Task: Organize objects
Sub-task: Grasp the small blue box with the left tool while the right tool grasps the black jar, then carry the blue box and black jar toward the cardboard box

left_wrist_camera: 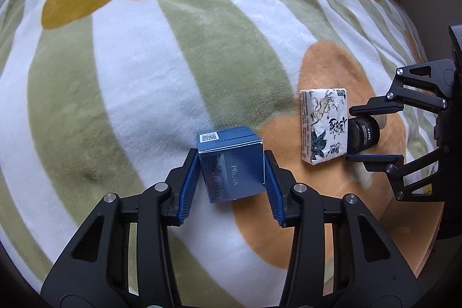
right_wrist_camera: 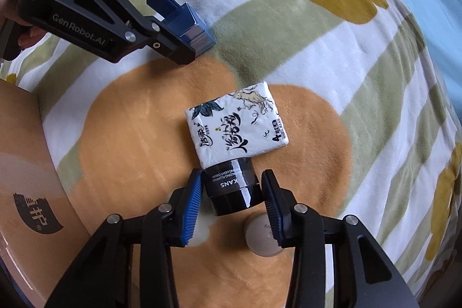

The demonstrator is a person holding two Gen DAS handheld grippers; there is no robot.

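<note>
At the lower middle of the left wrist view, the left gripper (left_wrist_camera: 232, 183) holds a blue box (left_wrist_camera: 231, 163) between its two blue pads, which press on both sides of it. The box is tilted and sits above the striped fleece blanket (left_wrist_camera: 138, 71), at the edge of an orange flower print. To the right lies a white tissue pack (left_wrist_camera: 323, 124) flat on the orange area, and just beside it the right gripper (left_wrist_camera: 350, 133) has its fingers around a black jar (left_wrist_camera: 364, 132).

From the right wrist view, a brown cardboard box (right_wrist_camera: 26, 163) stands at the left edge. In the lower middle the black jar touches the near edge of the tissue pack; the right fingers stand close on both sides, but I cannot tell if they press it. A small round beige lid (right_wrist_camera: 260, 235) lies on the blanket under the right finger.
</note>
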